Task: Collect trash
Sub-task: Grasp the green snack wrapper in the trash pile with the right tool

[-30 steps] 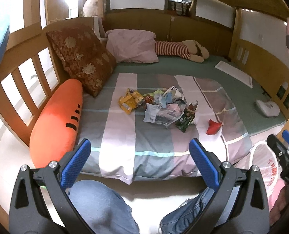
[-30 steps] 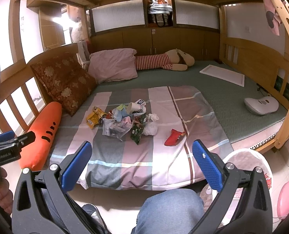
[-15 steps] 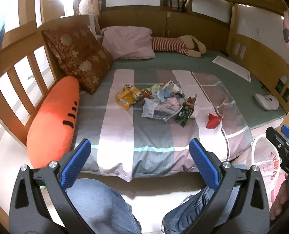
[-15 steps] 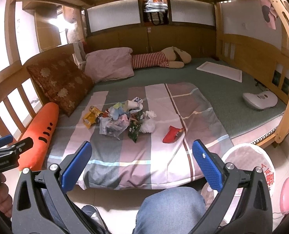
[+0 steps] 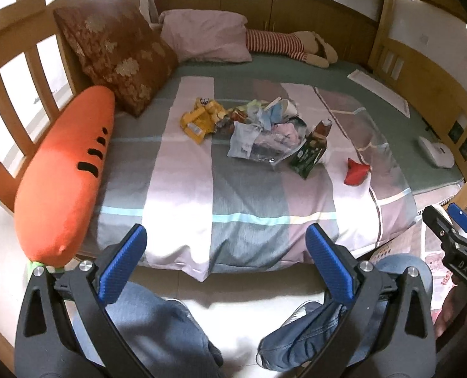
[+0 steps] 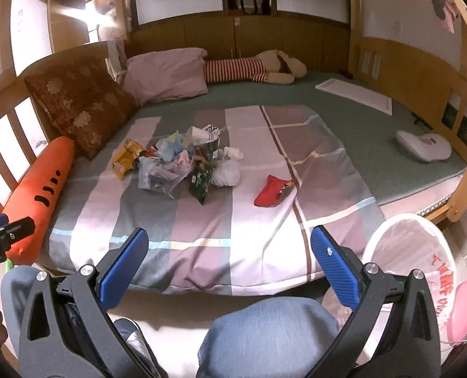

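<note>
I've got both the left gripper [image 5: 222, 253] and right gripper [image 6: 231, 253] hanging off the foot of the bed, jaws spread wide, nothing in them. Trash pile [image 6: 183, 160] sits mid-quilt [image 6: 201, 220], red wrapper [image 6: 272, 190] lying apart to its right, white bin [image 6: 413, 252] on floor beside me. Looks light, crinkly, slippery film; I'd pinch wrappers at a folded edge, the tissue wad anywhere.

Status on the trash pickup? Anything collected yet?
Nothing looks collected yet. The wrapper pile and the red wrapper lie on the striped blanket. Left gripper and right gripper are open and empty. The white bag-lined bin waits beside the bed.
</note>
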Action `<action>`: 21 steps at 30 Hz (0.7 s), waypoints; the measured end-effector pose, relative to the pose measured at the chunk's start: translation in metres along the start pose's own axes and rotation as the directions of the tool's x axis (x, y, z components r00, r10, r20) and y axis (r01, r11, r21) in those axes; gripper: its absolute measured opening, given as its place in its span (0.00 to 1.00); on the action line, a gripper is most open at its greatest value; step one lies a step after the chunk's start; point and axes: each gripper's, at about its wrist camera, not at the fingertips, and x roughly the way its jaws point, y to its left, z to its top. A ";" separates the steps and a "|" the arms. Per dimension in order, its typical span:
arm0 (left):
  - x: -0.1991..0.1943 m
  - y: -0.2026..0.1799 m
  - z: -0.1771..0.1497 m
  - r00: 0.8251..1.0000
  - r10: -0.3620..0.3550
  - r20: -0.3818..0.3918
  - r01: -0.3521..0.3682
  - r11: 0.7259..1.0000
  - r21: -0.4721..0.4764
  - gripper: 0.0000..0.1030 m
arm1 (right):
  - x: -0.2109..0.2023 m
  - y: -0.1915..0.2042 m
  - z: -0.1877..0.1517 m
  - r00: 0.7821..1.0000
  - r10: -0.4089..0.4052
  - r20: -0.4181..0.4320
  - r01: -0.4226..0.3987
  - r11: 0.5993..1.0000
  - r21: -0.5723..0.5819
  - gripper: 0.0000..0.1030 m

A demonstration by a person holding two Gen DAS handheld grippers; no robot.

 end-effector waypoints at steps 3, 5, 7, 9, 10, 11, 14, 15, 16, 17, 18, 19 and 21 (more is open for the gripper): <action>0.017 0.001 0.005 1.000 -0.013 -0.017 0.013 1.000 -0.011 0.97 | 0.014 -0.003 0.012 1.000 0.001 0.001 -0.001 1.000 0.000 0.98; 0.025 0.001 0.011 1.000 -0.011 -0.018 0.011 1.000 -0.012 0.97 | 0.030 -0.005 0.025 0.999 0.030 0.011 -0.030 0.999 0.010 0.98; 0.033 0.001 0.023 1.000 0.004 0.004 -0.004 1.000 -0.009 0.97 | 0.042 -0.004 0.035 0.998 0.060 0.019 -0.061 0.998 0.024 0.98; 0.039 0.002 0.036 0.999 0.013 0.034 -0.013 1.000 -0.003 0.97 | 0.067 0.002 0.049 0.995 0.095 0.034 -0.097 0.995 0.039 0.98; 0.042 0.003 0.045 0.998 0.018 0.054 -0.018 1.000 0.000 0.97 | 0.078 0.005 0.055 0.994 0.100 0.035 -0.101 0.994 0.035 0.98; 0.045 0.003 0.052 0.997 0.022 0.070 -0.022 1.000 0.006 0.97 | 0.096 0.011 0.063 0.994 0.108 0.031 -0.109 0.994 0.024 0.98; 0.059 0.005 0.075 0.992 0.061 0.108 -0.065 0.998 0.028 0.97 | 0.157 0.027 0.084 0.991 0.128 -0.044 -0.126 0.992 0.029 0.98; 0.065 0.005 0.082 0.991 0.058 0.120 -0.063 0.997 0.037 0.97 | 0.168 0.029 0.086 0.990 0.126 -0.057 -0.125 0.992 0.035 0.98; 0.070 0.007 0.088 0.990 0.053 0.127 -0.059 0.997 0.042 0.97 | 0.185 0.034 0.091 0.989 0.125 -0.074 -0.123 0.992 0.036 0.98; 0.075 0.009 0.092 0.990 0.045 0.137 -0.051 0.998 0.045 0.97 | 0.192 0.036 0.092 0.990 0.121 -0.077 -0.119 0.993 0.028 0.97; 0.083 0.011 0.096 0.988 0.022 0.152 -0.030 0.998 0.053 0.97 | 0.203 0.041 0.095 0.992 0.098 -0.081 -0.097 0.995 0.007 0.97; 0.088 0.011 0.098 0.988 0.000 0.152 -0.009 0.998 0.057 0.97 | 0.212 0.044 0.096 0.993 0.078 -0.087 -0.079 0.997 -0.010 0.97; 0.105 0.013 0.104 0.992 -0.038 0.123 0.032 0.998 0.048 0.97 | 0.236 0.049 0.096 0.990 0.056 -0.127 -0.060 0.998 -0.028 0.90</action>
